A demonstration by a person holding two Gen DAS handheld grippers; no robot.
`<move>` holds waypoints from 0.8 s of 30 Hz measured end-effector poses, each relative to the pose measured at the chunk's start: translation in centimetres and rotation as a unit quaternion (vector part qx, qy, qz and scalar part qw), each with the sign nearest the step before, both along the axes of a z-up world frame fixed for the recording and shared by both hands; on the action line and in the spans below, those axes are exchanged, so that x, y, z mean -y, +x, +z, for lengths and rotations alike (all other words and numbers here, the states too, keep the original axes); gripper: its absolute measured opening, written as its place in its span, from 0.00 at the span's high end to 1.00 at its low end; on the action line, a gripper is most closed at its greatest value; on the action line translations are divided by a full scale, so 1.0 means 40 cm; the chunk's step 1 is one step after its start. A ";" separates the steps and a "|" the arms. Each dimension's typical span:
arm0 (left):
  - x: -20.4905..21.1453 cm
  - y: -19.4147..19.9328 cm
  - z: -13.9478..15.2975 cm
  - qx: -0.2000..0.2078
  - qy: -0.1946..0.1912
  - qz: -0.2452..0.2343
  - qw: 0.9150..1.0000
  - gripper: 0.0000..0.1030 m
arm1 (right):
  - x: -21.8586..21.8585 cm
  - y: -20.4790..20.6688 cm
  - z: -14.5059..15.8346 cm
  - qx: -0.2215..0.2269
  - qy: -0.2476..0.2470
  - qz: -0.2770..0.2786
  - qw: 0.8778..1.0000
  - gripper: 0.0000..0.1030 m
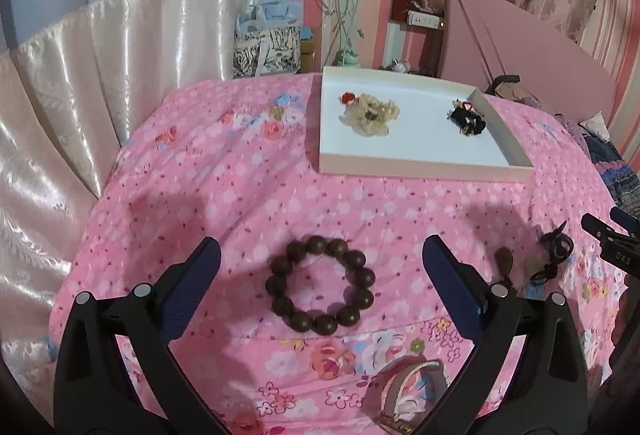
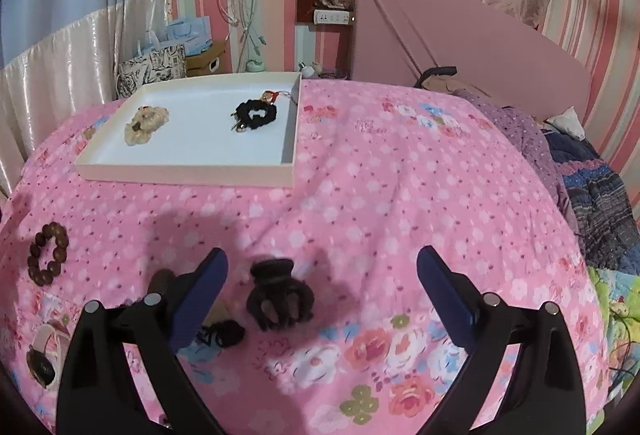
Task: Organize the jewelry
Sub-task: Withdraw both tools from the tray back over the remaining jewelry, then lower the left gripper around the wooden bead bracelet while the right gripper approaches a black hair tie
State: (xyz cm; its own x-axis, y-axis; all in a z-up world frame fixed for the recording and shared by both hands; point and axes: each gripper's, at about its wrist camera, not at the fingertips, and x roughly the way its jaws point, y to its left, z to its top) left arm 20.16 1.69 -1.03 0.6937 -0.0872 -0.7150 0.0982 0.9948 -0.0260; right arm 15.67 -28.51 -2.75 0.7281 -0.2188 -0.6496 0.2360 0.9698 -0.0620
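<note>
Left gripper (image 1: 322, 283) spread wide, bead bracelet (image 1: 320, 285) centred btwn fingers, untouched. Right gripper (image 2: 322, 293) spread too, hair claw (image 2: 280, 295) btwn; left finger (image 2: 200, 299) hides black cord (image 2: 222, 333).

My left wrist camera looks forward and down over the pink bedspread (image 1: 248, 171), close above the bead bracelet (image 1: 319, 285); my right one sits further right, and both share that bracelet and the white tray (image 2: 192, 171)
</note>
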 end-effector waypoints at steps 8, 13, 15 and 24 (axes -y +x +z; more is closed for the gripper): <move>-0.001 -0.012 -0.034 -0.003 -0.002 -0.004 1.000 0.03 | -0.069 -0.041 -0.034 0.002 0.003 0.026 1.000 0.08; -0.018 0.005 -0.066 -0.021 -0.018 0.002 1.000 0.03 | -0.111 -0.052 -0.037 0.006 0.006 0.046 0.999 0.15; -0.020 0.007 -0.075 -0.023 -0.021 0.003 0.999 0.04 | -0.120 -0.049 -0.046 -0.001 0.012 0.054 0.998 0.23; -0.015 0.024 -0.108 -0.035 -0.020 -0.003 0.999 0.11 | -0.140 -0.024 -0.099 -0.034 0.030 0.068 0.997 0.41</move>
State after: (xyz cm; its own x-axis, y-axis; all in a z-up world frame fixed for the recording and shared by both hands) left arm 21.14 2.31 -5.35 0.6417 -0.1208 -0.7574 0.1009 0.9922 -0.0727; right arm 14.71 -22.90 -6.71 0.7020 -0.0806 -0.7076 0.1002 0.9949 -0.0140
